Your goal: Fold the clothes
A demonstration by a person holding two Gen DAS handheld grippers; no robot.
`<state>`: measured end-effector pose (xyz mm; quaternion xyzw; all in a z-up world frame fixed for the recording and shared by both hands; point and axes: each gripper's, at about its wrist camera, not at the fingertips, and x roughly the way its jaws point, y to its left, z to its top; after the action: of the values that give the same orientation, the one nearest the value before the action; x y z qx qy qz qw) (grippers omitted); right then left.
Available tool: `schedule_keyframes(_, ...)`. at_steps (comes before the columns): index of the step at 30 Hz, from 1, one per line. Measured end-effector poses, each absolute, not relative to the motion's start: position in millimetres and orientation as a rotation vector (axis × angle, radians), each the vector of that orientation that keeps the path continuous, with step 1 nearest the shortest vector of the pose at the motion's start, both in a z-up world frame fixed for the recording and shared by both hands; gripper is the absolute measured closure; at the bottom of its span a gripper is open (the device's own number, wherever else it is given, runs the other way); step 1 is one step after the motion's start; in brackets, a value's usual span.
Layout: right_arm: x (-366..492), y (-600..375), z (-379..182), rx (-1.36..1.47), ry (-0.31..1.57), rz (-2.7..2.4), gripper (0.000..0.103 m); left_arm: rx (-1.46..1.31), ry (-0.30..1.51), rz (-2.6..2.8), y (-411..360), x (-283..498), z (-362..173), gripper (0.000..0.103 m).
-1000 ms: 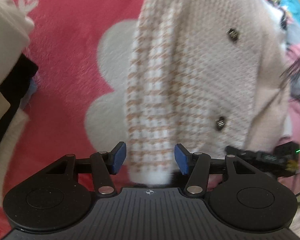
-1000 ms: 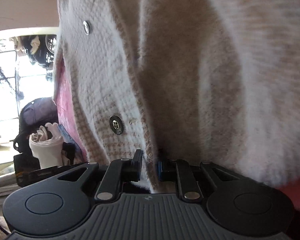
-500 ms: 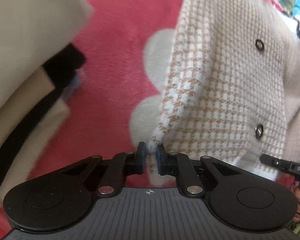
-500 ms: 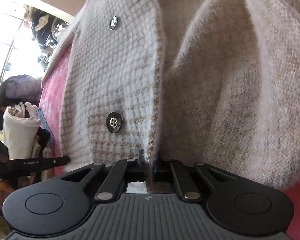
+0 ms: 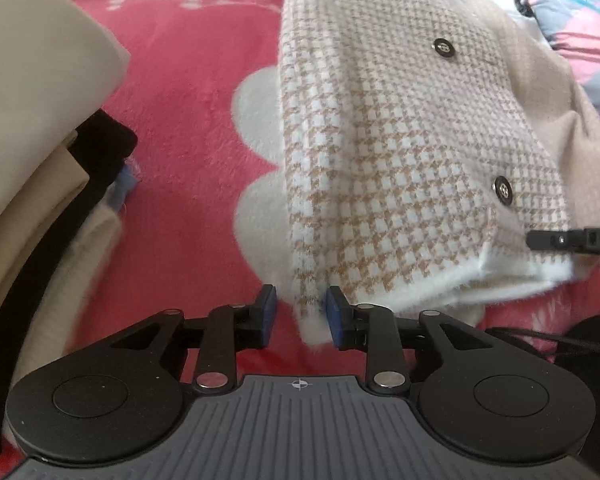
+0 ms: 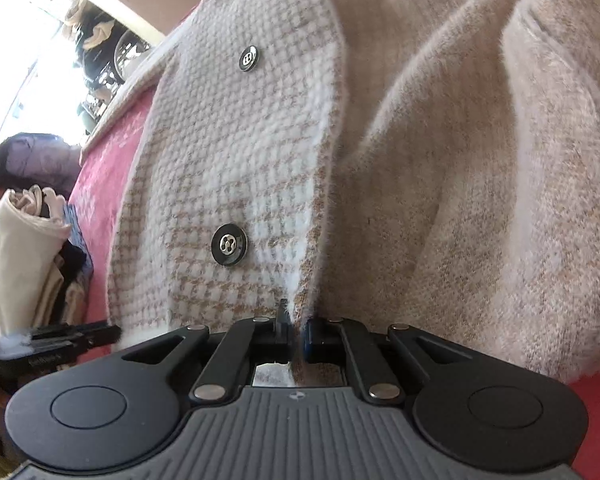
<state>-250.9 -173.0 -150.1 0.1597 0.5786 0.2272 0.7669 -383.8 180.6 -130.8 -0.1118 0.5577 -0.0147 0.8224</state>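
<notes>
Left gripper [image 5: 299,312] parted around cardigan [image 5: 400,168] hem corner, pads not pinching, right gripper [image 6: 296,336] clamped on cardigan [image 6: 380,160] front edge below button [image 6: 229,245], cardigan lying on red blanket [image 5: 188,128], folded pile [image 5: 32,120] at left

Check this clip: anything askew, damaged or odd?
Nothing damaged or spilled. The cardigan lies rumpled on the red blanket, its right half bunched into folds, one hem corner between the open left tool.

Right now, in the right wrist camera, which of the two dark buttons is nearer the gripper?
The lower button, larger in view, just above the right gripper; the other button sits farther up the cardigan.
</notes>
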Motion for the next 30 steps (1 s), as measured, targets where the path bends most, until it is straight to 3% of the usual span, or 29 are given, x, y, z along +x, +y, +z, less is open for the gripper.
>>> schedule_keyframes(2,-255,-169,-143,0.301,1.240,0.482,0.097,-0.190,1.167,-0.028,177,-387,-132,0.084)
schedule_keyframes(4,-259,-163,-142,0.243,1.235,0.470,0.097,-0.169,1.156,-0.018,168,-383,-133,0.086)
schedule_keyframes(7,-259,-162,-143,0.237,1.251,0.449,0.096,-0.163,1.148,0.002,165,-385,-135,0.082)
schedule_keyframes(10,-258,-166,-133,0.215,1.233,0.432,0.085,-0.152,1.134,0.027,157,-381,-132,0.075)
schedule_keyframes(14,-262,-168,-113,0.150,1.178,0.398,0.080,-0.162,1.037,0.048,162,-391,-105,0.074)
schedule_keyframes(22,-267,-114,-92,-0.037,1.028,0.528,0.079,-0.271,0.867,-0.047,145,-336,-110,0.074)
schedule_keyframes(30,-264,-122,-136,-0.063,1.134,0.465,0.084,-0.295,0.916,-0.019,163,-317,-159,0.078)
